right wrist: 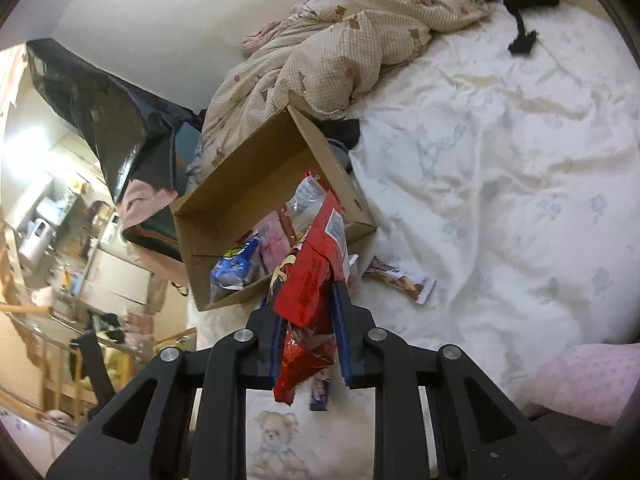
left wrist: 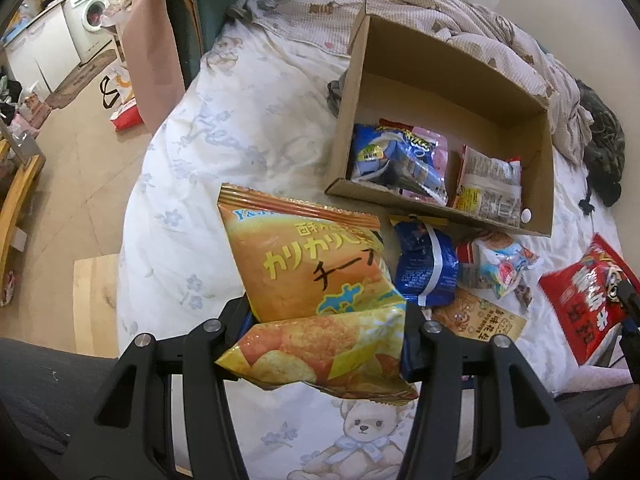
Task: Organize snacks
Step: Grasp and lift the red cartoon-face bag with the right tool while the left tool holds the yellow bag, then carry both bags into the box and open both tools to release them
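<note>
My left gripper is shut on an orange and yellow chip bag and holds it above the bed, short of the open cardboard box. The box holds a blue snack pack and a white snack pack. My right gripper is shut on a red snack bag, held up in front of the box. The red bag also shows in the left wrist view at the right. A blue pack, a pale pack and a flat tan packet lie on the sheet before the box.
The box sits on a white bed sheet with a crumpled checked quilt behind it. A brown and white wrapper lies on the sheet right of the box. A pink pillow is at the near right. The bed's left edge drops to the floor.
</note>
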Action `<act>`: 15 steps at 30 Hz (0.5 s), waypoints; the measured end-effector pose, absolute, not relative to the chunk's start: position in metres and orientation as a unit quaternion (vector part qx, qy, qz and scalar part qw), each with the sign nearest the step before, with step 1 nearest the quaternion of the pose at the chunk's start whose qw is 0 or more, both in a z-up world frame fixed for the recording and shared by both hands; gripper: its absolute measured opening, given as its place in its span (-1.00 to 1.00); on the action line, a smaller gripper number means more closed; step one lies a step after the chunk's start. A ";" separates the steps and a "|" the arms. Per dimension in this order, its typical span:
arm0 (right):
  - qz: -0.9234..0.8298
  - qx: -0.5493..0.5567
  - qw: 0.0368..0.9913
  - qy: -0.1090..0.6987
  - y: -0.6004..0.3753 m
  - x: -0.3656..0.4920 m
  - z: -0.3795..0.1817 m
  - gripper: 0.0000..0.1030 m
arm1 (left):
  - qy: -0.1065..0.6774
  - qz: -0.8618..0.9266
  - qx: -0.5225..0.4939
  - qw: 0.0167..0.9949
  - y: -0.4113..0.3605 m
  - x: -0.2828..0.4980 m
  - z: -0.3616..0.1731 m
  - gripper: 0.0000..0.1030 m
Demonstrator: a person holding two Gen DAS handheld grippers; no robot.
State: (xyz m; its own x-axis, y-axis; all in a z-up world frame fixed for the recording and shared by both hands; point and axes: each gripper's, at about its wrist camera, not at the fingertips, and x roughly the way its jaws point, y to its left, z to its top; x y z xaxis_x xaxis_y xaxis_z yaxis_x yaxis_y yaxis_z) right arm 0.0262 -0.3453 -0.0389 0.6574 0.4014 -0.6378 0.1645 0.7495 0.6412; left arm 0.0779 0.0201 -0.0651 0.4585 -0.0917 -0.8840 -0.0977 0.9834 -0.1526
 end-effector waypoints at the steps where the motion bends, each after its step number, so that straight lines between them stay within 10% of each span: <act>1: 0.076 0.349 0.842 0.405 -0.344 0.029 -0.037 -0.57 | 0.518 0.000 -0.091 0.850 0.020 0.078 -0.063 -0.04; 15: 0.115 0.339 0.855 0.375 -0.328 0.083 -0.015 -0.87 | 0.490 -0.025 -0.088 0.867 0.010 0.121 -0.021 -0.04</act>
